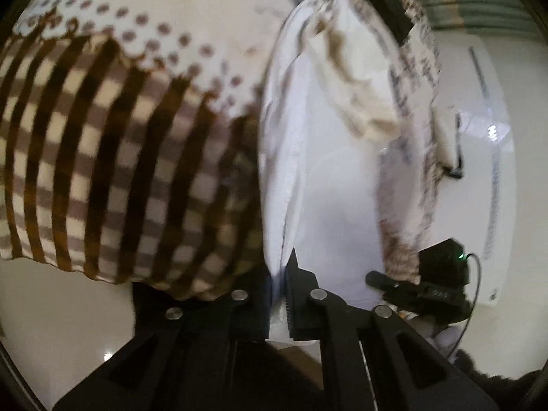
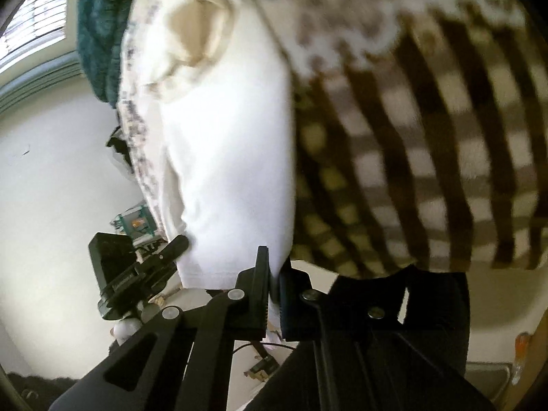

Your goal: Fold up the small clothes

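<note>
So the person's only at the pick-up stage here, no fold visible yet as far as the blurry views show. The left gripper [image 1: 279,294] has its jaws pinched nearly closed on the lower edge of the small white cotton garment [image 1: 325,188], and the right gripper [image 2: 274,294] is clamped on that edge too. The garment hangs stretched between them over a brown-and-cream checked blanket [image 1: 102,157]. Actual folding and laying flat looks still to do.
</note>
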Demonstrator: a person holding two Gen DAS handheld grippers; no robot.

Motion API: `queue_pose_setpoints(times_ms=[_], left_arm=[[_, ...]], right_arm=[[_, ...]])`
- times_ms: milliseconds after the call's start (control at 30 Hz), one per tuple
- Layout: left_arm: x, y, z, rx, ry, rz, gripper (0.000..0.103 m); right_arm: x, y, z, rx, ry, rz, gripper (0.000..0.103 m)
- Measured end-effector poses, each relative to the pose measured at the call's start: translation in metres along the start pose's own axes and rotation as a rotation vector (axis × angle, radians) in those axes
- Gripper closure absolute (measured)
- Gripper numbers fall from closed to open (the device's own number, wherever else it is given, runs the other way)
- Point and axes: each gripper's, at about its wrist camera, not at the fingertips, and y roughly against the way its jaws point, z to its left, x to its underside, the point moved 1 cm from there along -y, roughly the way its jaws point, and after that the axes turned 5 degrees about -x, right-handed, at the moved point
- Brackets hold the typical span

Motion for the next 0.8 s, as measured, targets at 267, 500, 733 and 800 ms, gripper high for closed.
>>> queue_pose_setpoints(times_ms=[267, 500, 733, 800], left_arm=[[-0.070, 0.034, -0.045, 0.225, 0.131, -0.099, 0.099], [-0.201, 0.026, -0.080, 0.273, 0.106, -0.212, 0.098], [-0.267, 0.014, -0.073, 0.280, 0.169, -0.231, 0.050], [-0.269, 0.023, -0.066, 0.277, 0.169, -0.257, 0.048]], right_arm=[[-0.052, 0.045, 0.068, -0.168, 0.009, -0.097, 0.098], [-0.178, 0.067, 0.114, -0.236, -0.022, -0.271, 0.098], [-0.266, 0.088, 0.123, -0.264, -0.069, -0.381, 0.043], [-0.268, 0.095, 0.129, -0.214, -0.030, -0.388, 0.042]])
